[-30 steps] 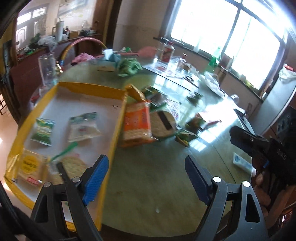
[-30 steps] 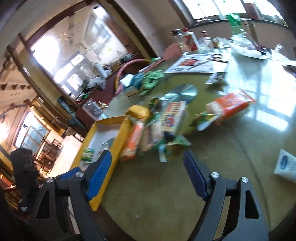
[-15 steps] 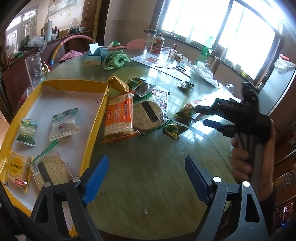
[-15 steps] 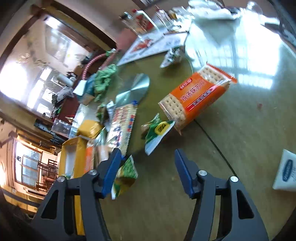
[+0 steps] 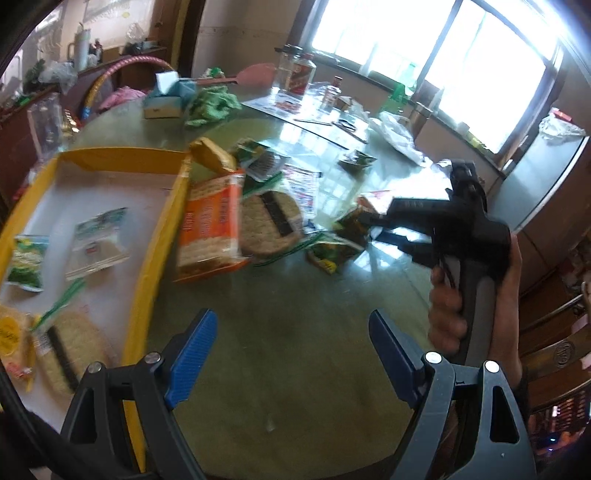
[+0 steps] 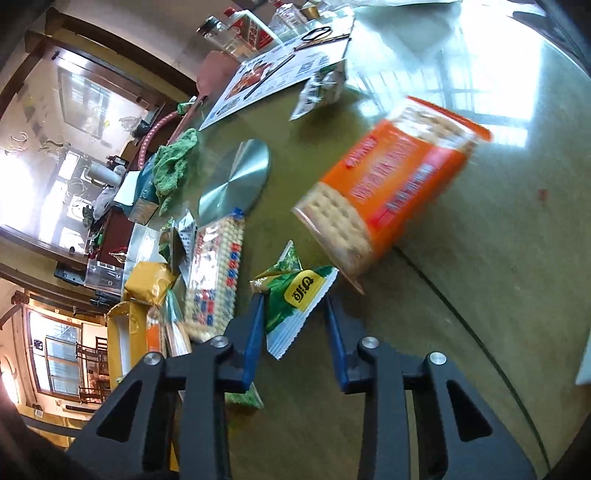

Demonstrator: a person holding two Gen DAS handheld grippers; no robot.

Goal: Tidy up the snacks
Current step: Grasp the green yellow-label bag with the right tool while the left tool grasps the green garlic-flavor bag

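Observation:
A yellow tray (image 5: 168, 218) on the left of the green table holds several snack packets. Next to it lie an orange cracker pack (image 5: 208, 229), a round cracker pack (image 5: 271, 223) and small green packets. My left gripper (image 5: 291, 350) is open and empty above bare table. My right gripper (image 6: 295, 314) is partly closed around a small green-and-yellow snack packet (image 6: 295, 299), whose end lies between the blue pads; contact is unclear. It also shows in the left wrist view (image 5: 373, 225), low over green packets (image 5: 330, 253). A second orange cracker pack (image 6: 388, 188) lies just beyond.
A round metal lid (image 6: 234, 181), a long biscuit pack (image 6: 216, 273), a green cloth (image 6: 171, 166), a paper sheet (image 6: 273, 77) and bottles (image 6: 243, 29) lie further back. A white packet (image 6: 583, 365) sits at the right edge.
My right gripper has moved forward and down to the green-and-yellow packet and its jaws have narrowed around it. My left gripper has shifted slightly and stays open.

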